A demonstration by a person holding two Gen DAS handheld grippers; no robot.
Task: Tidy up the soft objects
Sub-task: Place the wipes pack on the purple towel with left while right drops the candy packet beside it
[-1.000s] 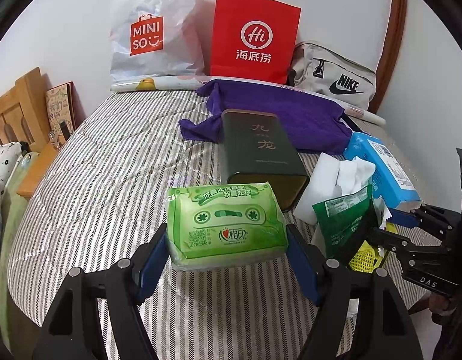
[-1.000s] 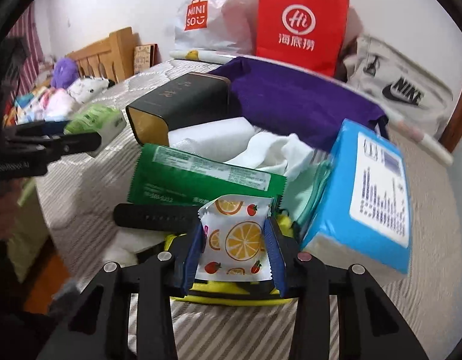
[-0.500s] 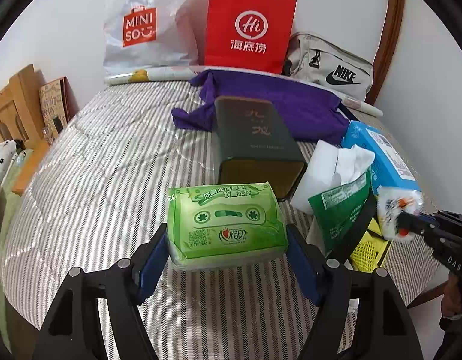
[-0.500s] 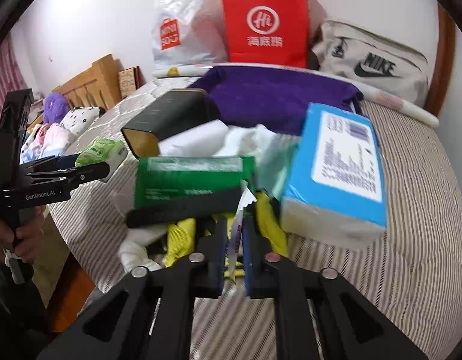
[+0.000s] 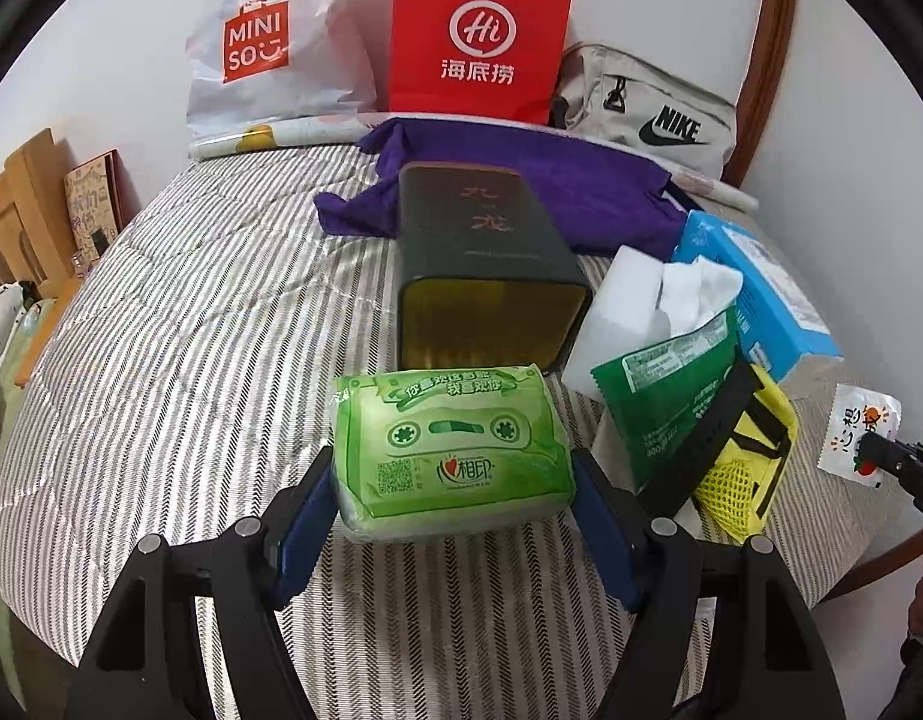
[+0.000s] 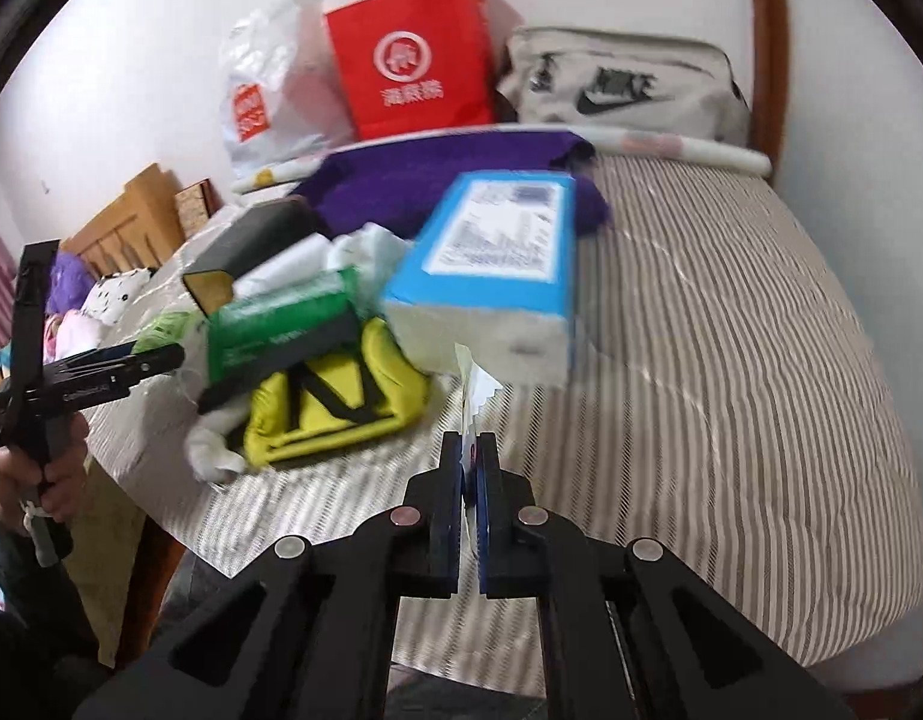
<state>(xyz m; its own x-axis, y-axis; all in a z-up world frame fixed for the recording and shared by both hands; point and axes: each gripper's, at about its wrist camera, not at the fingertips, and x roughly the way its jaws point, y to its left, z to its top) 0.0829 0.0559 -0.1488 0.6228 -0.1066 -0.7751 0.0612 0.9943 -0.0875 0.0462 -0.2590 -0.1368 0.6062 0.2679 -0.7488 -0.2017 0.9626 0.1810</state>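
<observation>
My left gripper [image 5: 453, 468] is shut on a green tissue pack [image 5: 452, 450], its blue pads pressing both ends just above the striped bed [image 5: 191, 312]. That gripper also shows at the left of the right wrist view [image 6: 155, 357], held by a hand. My right gripper [image 6: 471, 450] is shut on a small white sachet [image 6: 474, 384] with a fruit print, seen edge-on. In the left wrist view the sachet [image 5: 860, 429] hangs at the far right, clear of the pile.
The pile holds a dark green tin [image 5: 488, 264], white tissue [image 5: 641, 288], a green packet [image 5: 665, 408], a yellow mesh bag [image 5: 755, 450] and a blue tissue box [image 5: 761, 294]. A purple cloth [image 5: 551, 174] lies behind. Shopping bags [image 5: 479, 36] and a grey bag [image 5: 653, 114] line the wall.
My right gripper closed on the sachet, lifted it off the yellow bag and carried it right while rolling, so it now shows edge-on. The left gripper stayed put with the green pack.
</observation>
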